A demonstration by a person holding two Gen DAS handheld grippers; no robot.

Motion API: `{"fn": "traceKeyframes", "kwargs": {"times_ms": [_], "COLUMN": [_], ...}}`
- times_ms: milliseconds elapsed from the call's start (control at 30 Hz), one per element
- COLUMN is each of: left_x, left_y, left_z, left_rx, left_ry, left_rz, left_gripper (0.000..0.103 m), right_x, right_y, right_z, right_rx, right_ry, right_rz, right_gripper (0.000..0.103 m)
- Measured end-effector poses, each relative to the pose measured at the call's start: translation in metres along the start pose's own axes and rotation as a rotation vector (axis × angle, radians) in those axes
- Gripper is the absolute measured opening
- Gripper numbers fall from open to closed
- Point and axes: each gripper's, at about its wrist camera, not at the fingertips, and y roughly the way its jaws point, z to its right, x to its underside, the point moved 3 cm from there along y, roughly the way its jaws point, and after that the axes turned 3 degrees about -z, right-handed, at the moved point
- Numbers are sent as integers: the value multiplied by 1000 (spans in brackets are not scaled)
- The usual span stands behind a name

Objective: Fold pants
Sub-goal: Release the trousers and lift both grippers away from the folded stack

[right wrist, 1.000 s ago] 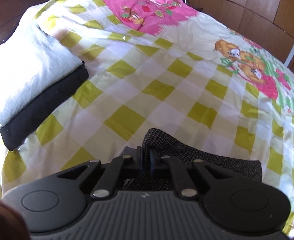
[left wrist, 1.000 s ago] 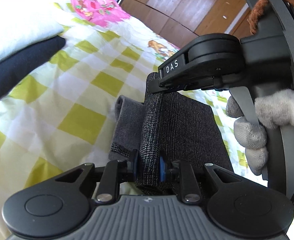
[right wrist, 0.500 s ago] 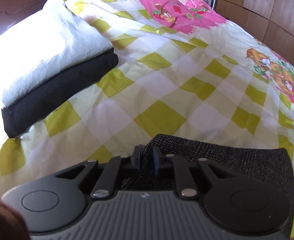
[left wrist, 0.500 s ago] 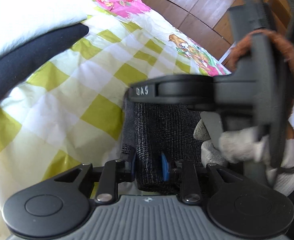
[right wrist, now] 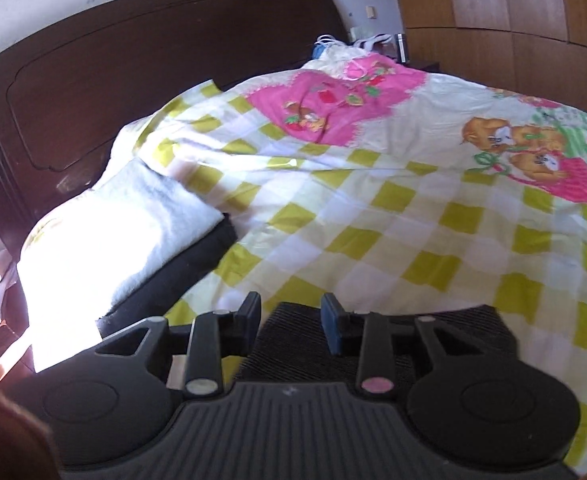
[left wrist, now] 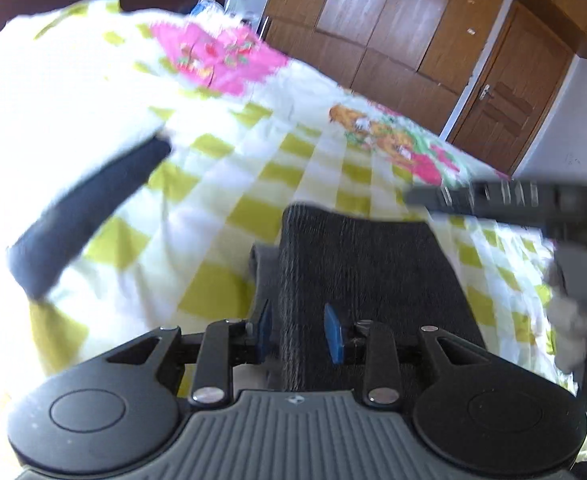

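The dark grey pants (left wrist: pixel 365 264) lie folded into a flat rectangle on the yellow-checked bedsheet (left wrist: pixel 229 184). My left gripper (left wrist: pixel 298 330) hovers over their near left edge, its blue pads apart and a ridge of cloth lying loose between them. My right gripper (right wrist: pixel 291 318) stands above the pants (right wrist: pixel 465 332) at their near corner. Its jaws are opening and no pad presses the cloth under the gap. In the left wrist view the right gripper's black body (left wrist: pixel 533 200) shows blurred at the right, held by a gloved hand (left wrist: pixel 569 320).
A folded white cloth (right wrist: pixel 113 240) lies on a folded black one (right wrist: pixel 181 276) at the bed's left side. A dark headboard (right wrist: pixel 133 80) stands behind, with a wooden wardrobe (left wrist: pixel 393 40) and a door (left wrist: pixel 505 112) beyond the bed.
Both grippers have let go of the pants' folded edge and opened. The right gripper has swung off to the right, out from in front of the left camera. Both have lifted a little.
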Motion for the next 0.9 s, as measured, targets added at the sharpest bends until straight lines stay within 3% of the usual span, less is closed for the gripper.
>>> {"fn": "traceKeyframes", "kwargs": {"times_ms": [133,267,367,533,767,833,900], "left_x": [-22,-35,-30,-21,-21,-21,-21], "left_y": [26,62,80,89,95,98,98], "left_z": [14,13,18,11,5,7,11], "left_rx": [0,36,5,1,6,-7,-24], "left_ry": [76,56,125,147,130,146,166], "left_rz": [31,5,-23,-45,-62,-60,-59], "left_gripper": [44,44,44,44,43,43,43], "right_x": [30,65,83,99,121,123,121], "right_y": [-21,-24,-19,-8,-7,-3,-4], "right_z": [54,99,124,148,152,147,143], "right_rx": [123,147,106,2,-235,-226,-212], "right_ry": [51,172,268,377,486,480,470], "right_rz": [-41,-100,-131,-147,-187,-184,-183], "right_gripper": [39,43,45,57,61,57,41]}}
